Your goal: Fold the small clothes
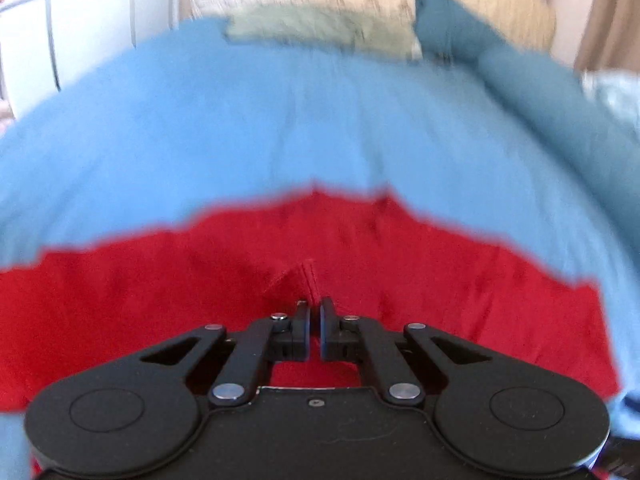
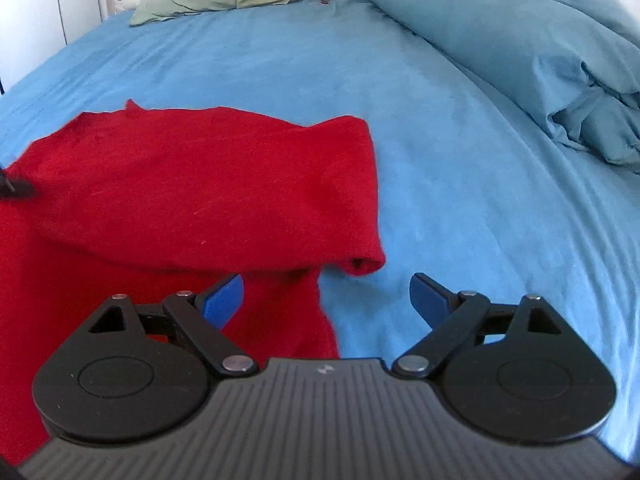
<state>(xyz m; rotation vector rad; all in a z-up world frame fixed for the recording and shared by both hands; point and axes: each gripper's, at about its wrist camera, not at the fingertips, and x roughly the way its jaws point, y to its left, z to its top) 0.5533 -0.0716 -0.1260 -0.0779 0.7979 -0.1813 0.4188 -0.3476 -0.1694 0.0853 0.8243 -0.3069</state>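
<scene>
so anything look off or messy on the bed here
Nothing is damaged or spilled. The red garment lies rumpled on the blue sheet, its right edge rolled under, as expected mid-fold. The duvet is bunched to the right, and a green cloth lies crumpled by the pillows.

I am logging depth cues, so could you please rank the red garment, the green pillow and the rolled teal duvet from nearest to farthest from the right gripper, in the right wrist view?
1. Red garment, just ahead, left of right gripper.
2. Teal duvet, right side.
3. Green pillow, far left, at the bed's head.
</scene>
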